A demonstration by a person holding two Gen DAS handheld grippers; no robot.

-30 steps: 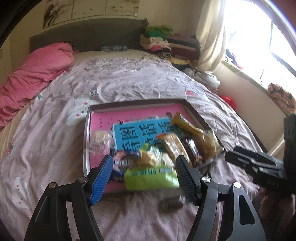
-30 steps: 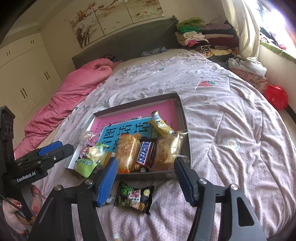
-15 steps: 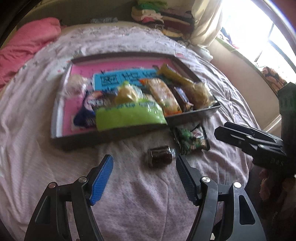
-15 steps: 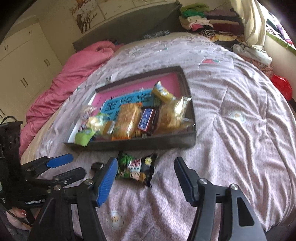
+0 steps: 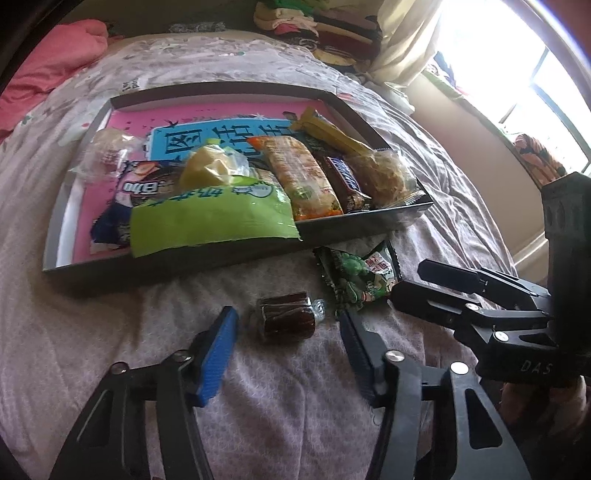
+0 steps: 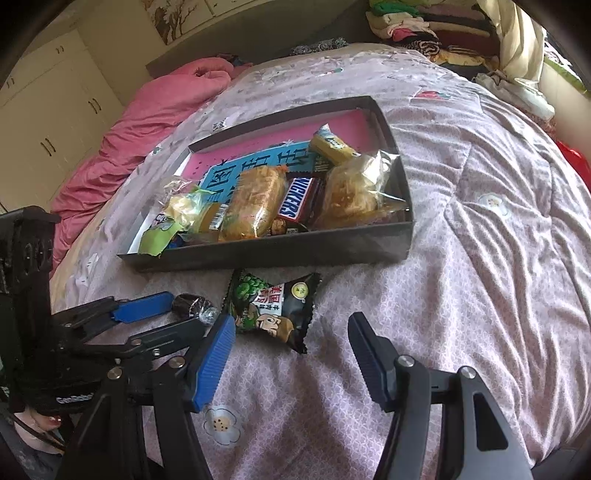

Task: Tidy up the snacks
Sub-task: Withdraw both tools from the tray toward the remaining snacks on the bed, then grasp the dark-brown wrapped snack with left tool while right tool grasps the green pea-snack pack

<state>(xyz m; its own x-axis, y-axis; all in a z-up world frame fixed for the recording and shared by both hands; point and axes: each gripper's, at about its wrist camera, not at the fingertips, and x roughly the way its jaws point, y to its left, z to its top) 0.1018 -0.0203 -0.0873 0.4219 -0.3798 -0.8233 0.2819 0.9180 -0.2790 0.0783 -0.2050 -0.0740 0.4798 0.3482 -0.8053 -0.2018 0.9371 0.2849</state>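
A small dark brown wrapped candy [image 5: 286, 319] lies on the bedspread in front of the box. My left gripper [image 5: 288, 321] is down at it, one finger on either side. Its jaws are closing, and a narrow gap shows between each pad and the candy. From the right wrist view the left gripper [image 6: 188, 312] straddles the same candy [image 6: 190, 304]. A green-and-black snack packet [image 6: 273, 306] lies just ahead of my right gripper [image 6: 291, 332], which is open and holds nothing. The dark box [image 5: 184, 262] with a pink floor holds several snacks.
The box [image 6: 295, 251] sits mid-bed on a lilac patterned quilt [image 6: 480, 258]. Inside are a green packet [image 5: 210, 218], a Snickers bar [image 6: 295, 201] and other wrapped snacks. A pink duvet [image 6: 147, 122] lies at the left and folded clothes [image 6: 424, 22] are stacked at the head.
Both grippers have come down toward the quilt and tilted lower. The left jaws have narrowed around the brown candy. The right jaws keep the same width.
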